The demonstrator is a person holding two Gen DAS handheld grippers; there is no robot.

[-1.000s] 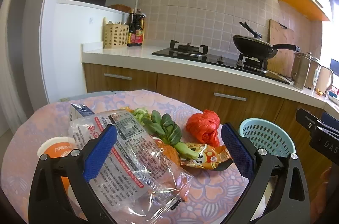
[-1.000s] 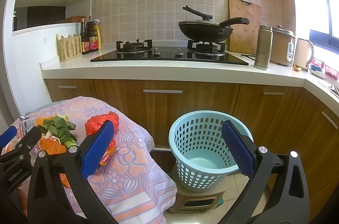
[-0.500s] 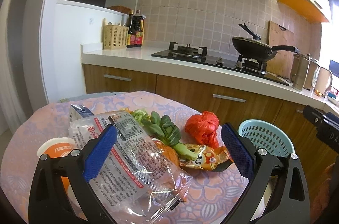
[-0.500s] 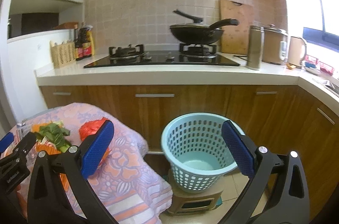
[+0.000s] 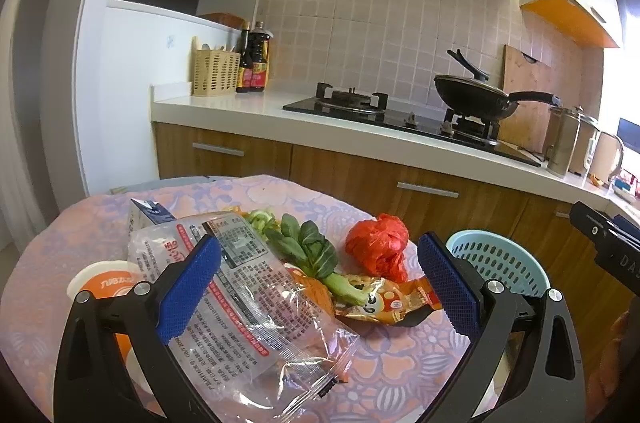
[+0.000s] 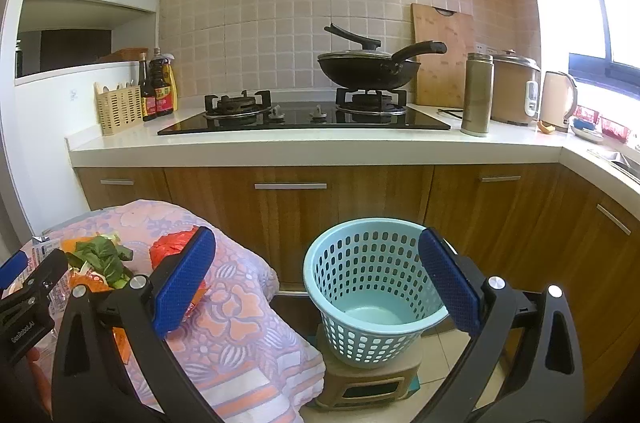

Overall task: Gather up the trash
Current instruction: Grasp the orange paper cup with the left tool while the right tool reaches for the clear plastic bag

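Observation:
Trash lies on a table with a floral cloth [image 5: 48,263]: a clear printed plastic bag [image 5: 256,307], a red crumpled plastic bag [image 5: 378,247], an orange snack wrapper [image 5: 384,303], green vegetable scraps [image 5: 308,251], an orange-lidded cup [image 5: 104,283] and a small carton [image 5: 148,215]. My left gripper [image 5: 316,287] is open above the plastic bag and wrapper, holding nothing. A light blue perforated basket [image 6: 372,283] stands on a stool right of the table. My right gripper [image 6: 316,283] is open and empty, in front of the basket.
A kitchen counter [image 6: 320,147] with wooden cabinets runs behind, carrying a gas hob [image 6: 304,115], black wok [image 6: 368,67], bottles [image 6: 160,91], thermos [image 6: 476,91], rice cooker and kettle. The basket's stool [image 6: 368,379] stands on a tiled floor.
The right wrist view has swung slightly right and drawn back, so the basket sits more central. The left gripper has barely moved. Both stay open.

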